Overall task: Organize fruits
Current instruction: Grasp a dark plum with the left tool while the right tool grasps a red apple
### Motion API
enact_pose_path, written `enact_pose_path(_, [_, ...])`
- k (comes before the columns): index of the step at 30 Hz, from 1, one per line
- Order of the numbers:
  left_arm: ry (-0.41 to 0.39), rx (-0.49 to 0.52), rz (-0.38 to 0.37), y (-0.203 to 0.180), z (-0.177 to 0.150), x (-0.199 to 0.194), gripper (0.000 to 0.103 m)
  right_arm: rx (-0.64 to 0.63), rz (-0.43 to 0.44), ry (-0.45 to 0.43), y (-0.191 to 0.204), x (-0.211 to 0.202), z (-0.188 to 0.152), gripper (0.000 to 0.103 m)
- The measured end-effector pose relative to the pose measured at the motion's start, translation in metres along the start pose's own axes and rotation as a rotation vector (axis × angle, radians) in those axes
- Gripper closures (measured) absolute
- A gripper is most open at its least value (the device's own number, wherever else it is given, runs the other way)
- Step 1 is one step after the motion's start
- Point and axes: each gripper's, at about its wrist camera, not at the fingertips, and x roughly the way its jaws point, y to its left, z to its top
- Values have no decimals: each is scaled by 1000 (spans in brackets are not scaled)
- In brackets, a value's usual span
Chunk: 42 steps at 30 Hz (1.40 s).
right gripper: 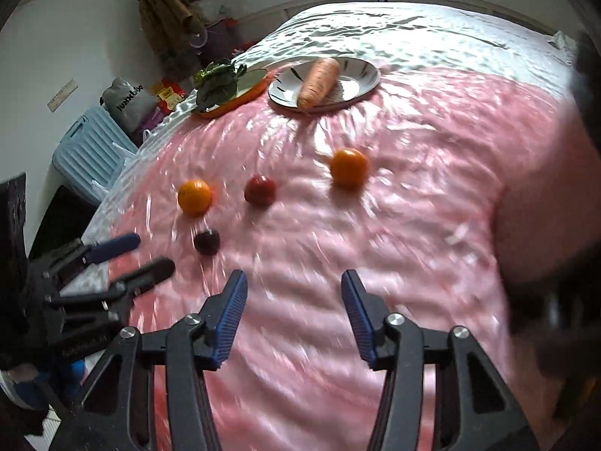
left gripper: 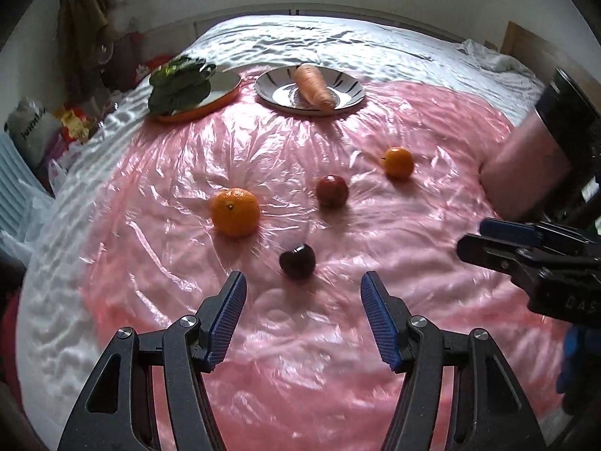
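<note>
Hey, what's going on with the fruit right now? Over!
Left tool open, empty. Right tool open, empty. Cherry nearest left tool, untouched on pink sheet. Nothing in the way.

A blue suitcase (right gripper: 88,150) stands by the bed (right gripper: 394,26), brown cloth (right gripper: 165,11) hanging on the wall

Four loose fruits sit on the crinkly pink plastic sheet (left gripper: 375,338): a big round orange (left gripper: 235,211) on the left, a small dark red apple-ish fruit (left gripper: 332,191) in the middle, a smaller orange tangerine (left gripper: 397,162) further right, and a dark purple cherry-like one (left gripper: 297,261) nearest, all well apart.
</note>
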Motion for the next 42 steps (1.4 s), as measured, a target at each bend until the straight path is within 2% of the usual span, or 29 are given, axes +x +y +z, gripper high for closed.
enact_pose_path(8, [26, -135, -35, 14, 7, 33, 47, -38, 15, 15, 10, 44, 35, 9])
enact_pose_path(17, [52, -183, -38, 16, 4, 52, 59, -64, 46, 47, 21, 79, 55, 18])
enact_pose_path(31, [75, -216, -45, 20, 3, 66, 71, -90, 29, 114, 35, 129, 73, 18])
enact_pose_path(35, [79, -215, -49, 20, 4, 68, 75, -111, 6, 133, 39, 137, 75, 32])
enact_pose_path(37, [80, -214, -50, 20, 4, 69, 76, -114, -1, 141, 39, 140, 76, 46])
enact_pose_path(42, [83, -216, -56, 20, 3, 70, 78, -115, 10, 143, 36, 141, 76, 47])
